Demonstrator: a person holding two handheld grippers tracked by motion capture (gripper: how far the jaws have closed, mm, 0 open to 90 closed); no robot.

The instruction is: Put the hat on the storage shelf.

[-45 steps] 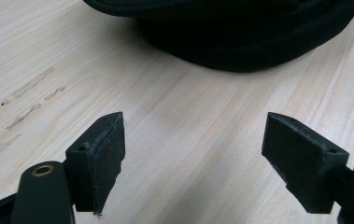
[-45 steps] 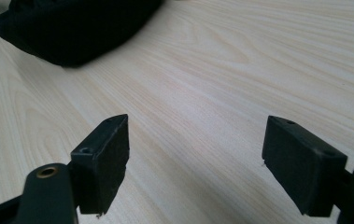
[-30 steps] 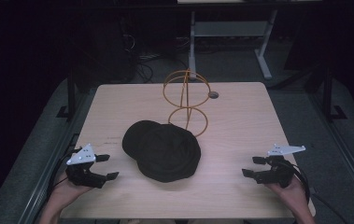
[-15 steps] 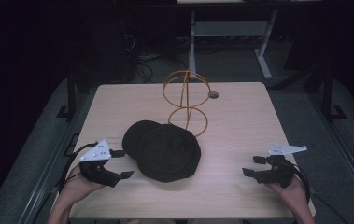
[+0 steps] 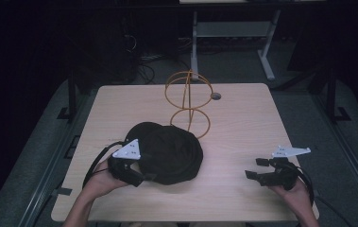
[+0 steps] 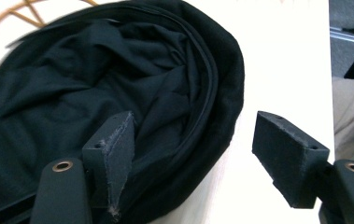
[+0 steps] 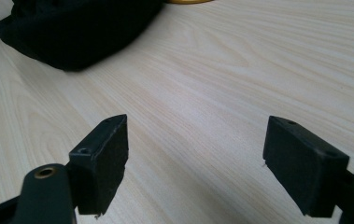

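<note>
My left tongs (image 5: 144, 176) gape over the black cloth's (image 5: 172, 151) near edge — right tongs (image 5: 257, 168) spread too, well apart from it on the tabletop (image 5: 242, 118).

Matt black cloth hat (image 5: 169, 151) — pale smooth wood-grain table (image 5: 242, 118) — yellow wire stand (image 5: 188, 101)

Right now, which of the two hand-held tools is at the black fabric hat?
The left tool: its open jaws straddle the black fabric hat's edge. The right tool hovers apart, over bare wooden table.
</note>
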